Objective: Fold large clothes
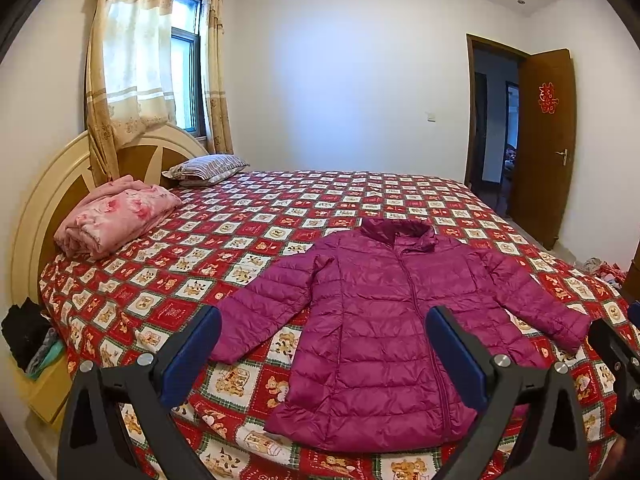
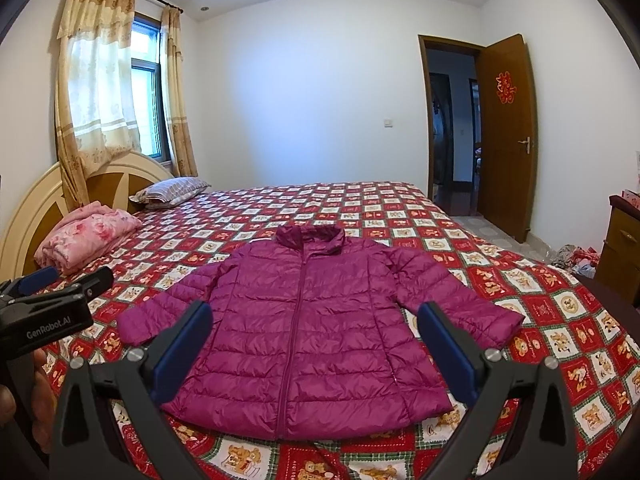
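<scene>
A magenta quilted puffer jacket (image 1: 384,320) lies flat, front up and zipped, on the bed (image 1: 248,216), both sleeves spread out and collar away from me. It also shows in the right wrist view (image 2: 304,332). My left gripper (image 1: 323,332) is open and empty, held above the jacket's near hem. My right gripper (image 2: 315,328) is open and empty too, above the near hem. The left gripper's body shows at the left edge of the right wrist view (image 2: 52,308). The right gripper's body shows at the right edge of the left wrist view (image 1: 616,352).
The bed carries a red checked bear-print cover (image 2: 520,280). A folded pink blanket (image 1: 116,216) and a striped pillow (image 1: 208,166) lie by the headboard (image 1: 36,216). A wooden door (image 1: 548,144) stands open at the right. Dark clothes (image 1: 24,336) sit on a bedside stand.
</scene>
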The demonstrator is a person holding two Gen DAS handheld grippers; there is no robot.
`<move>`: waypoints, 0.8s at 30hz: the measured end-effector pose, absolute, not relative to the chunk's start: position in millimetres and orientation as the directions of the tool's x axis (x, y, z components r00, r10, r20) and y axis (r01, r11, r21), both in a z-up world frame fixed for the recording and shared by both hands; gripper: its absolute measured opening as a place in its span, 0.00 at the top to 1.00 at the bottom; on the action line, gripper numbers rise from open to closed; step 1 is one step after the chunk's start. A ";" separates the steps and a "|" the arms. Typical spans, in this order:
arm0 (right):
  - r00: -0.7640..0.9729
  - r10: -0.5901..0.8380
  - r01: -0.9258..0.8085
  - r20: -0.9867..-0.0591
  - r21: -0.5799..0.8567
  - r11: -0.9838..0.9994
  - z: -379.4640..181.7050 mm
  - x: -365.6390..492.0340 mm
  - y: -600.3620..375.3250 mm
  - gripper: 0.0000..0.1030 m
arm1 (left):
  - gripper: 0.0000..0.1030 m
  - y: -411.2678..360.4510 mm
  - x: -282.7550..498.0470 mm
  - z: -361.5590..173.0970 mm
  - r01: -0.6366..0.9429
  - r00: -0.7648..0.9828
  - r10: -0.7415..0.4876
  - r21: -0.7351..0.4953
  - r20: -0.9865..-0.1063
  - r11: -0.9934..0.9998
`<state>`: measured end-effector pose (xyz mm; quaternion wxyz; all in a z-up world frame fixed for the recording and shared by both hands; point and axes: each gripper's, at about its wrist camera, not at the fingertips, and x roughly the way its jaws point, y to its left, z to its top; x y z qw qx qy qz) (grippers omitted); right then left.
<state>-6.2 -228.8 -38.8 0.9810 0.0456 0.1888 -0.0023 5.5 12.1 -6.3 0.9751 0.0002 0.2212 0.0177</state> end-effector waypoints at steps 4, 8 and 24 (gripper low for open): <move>0.928 0.014 0.021 -0.372 0.089 0.996 -38.8 -5.8 -228.9 0.00 | 0.01 12.7 6.4 -6.0 -0.036 0.902 0.036 0.010 -0.430 0.999; 0.928 0.013 0.021 -0.373 0.087 0.996 -39.1 -5.9 -228.4 0.00 | 0.01 12.8 6.3 -6.2 -0.035 0.902 0.035 0.009 -0.430 0.999; 0.924 0.020 0.014 -0.381 0.087 0.996 -43.8 -4.9 -226.3 0.00 | 0.01 18.3 7.6 -7.4 -0.037 0.900 0.038 0.012 -0.433 0.999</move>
